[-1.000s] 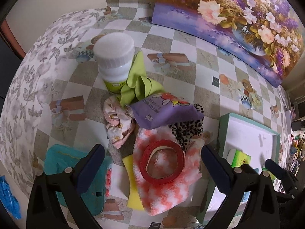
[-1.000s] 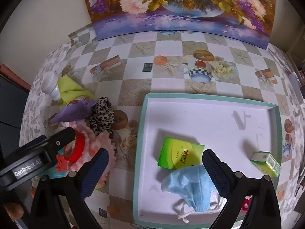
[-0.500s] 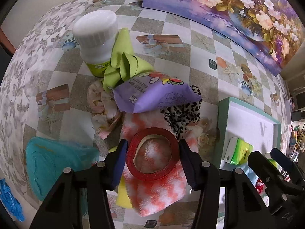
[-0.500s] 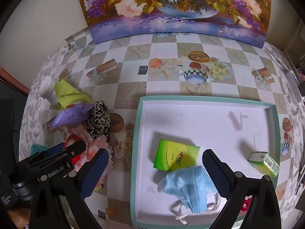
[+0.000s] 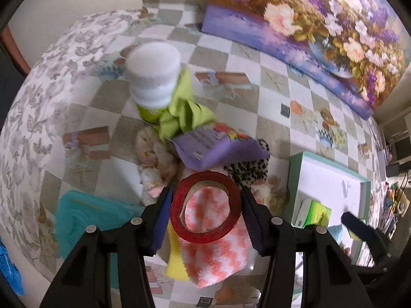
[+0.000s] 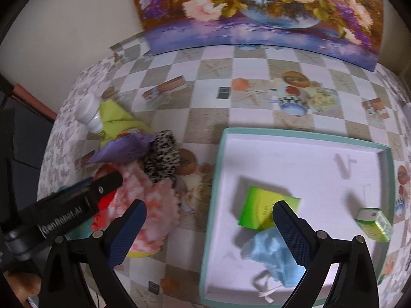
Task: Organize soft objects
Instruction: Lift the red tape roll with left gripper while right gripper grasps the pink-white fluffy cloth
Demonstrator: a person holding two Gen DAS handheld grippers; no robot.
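Both pads of the left gripper (image 5: 205, 215) clamp the stiff, light red tape roll (image 5: 205, 211) across its outer rim; the right gripper (image 6: 209, 222) hangs empty, jaws spread.

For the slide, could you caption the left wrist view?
Left gripper clamps red tape roll above pink fluffy cloth.
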